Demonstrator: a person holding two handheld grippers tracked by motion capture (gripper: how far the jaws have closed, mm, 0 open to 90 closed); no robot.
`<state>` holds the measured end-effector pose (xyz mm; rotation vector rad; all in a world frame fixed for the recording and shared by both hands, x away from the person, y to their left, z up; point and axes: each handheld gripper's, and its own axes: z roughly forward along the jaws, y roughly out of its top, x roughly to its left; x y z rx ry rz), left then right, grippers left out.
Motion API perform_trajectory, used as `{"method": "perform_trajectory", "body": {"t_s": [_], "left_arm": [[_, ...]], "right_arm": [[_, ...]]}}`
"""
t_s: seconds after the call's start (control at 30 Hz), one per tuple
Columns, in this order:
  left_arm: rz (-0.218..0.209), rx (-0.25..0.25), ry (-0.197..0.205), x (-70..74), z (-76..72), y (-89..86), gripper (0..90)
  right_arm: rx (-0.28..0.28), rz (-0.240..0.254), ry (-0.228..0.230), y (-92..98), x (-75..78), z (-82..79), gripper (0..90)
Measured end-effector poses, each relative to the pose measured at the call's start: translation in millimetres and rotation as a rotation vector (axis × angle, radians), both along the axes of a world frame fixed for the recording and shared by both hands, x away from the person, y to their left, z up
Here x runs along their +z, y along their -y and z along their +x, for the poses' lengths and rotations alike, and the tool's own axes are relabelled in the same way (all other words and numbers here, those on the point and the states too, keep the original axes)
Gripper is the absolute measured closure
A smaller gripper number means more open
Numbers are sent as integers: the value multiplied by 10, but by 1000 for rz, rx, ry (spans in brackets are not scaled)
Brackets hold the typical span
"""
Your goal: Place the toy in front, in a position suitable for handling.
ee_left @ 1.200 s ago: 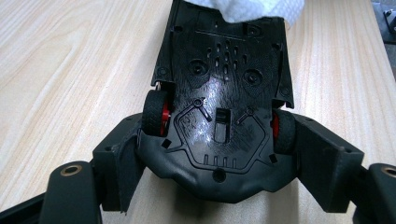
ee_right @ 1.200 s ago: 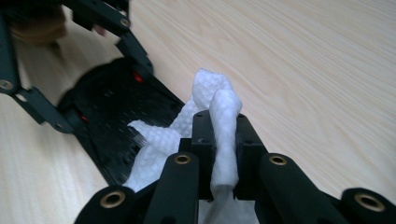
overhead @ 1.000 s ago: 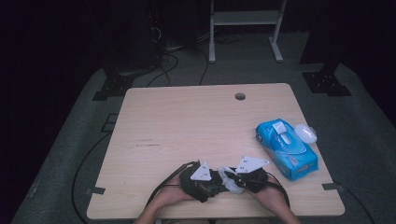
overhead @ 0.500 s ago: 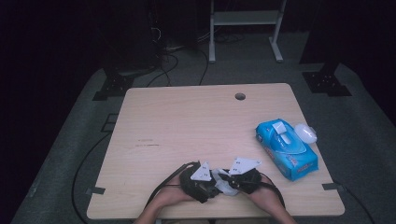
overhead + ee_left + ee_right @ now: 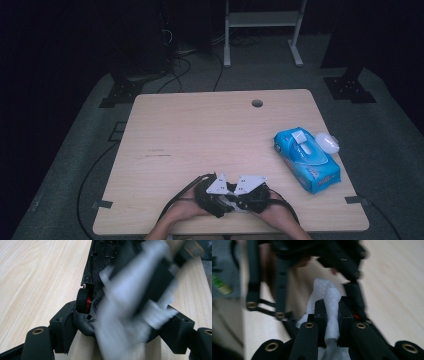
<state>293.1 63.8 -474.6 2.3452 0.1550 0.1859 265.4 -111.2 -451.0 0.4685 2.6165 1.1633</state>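
Near the table's front edge, left gripper with jaws spread wide, blurred right gripper and white tissue between them, contact unclear. Touching it, right gripper, jaws pinched tight on white wet wipe. Farther right, well apart, blue wet-wipe pack, small white object beside it.

Wood table: blue wipes pack, white lid.

Desk open across left, centre and far edge; at right, blue wipes pack with white object beside it obstructs passage.
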Motion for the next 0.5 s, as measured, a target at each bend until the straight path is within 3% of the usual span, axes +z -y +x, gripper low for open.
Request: {"method": "perform_trajectory", "body": {"t_s": [0.13, 0.17, 0.2, 0.33, 0.43, 0.5], "left_arm": [[-12, 8, -11, -6, -4, -2, 239], [-9, 8, -10, -3, -2, -1, 239], [-10, 9, -10, -1, -2, 1, 238], [-10, 5, -10, 6, -1, 26, 238], [-10, 6, -11, -1, 0, 24, 239], [-12, 5, -9, 3, 1, 22, 239]], "right_arm": [[46, -4, -30, 24, -3, 10, 816], [33, 5, -43, 54, 4, 18, 816], [-3, 4, -27, 138, 21, 54, 816], [-51, 15, -6, 151, 30, 66, 815], [-44, 13, 13, 108, 14, 57, 814], [-44, 19, 3, 134, 17, 73, 813]]}}
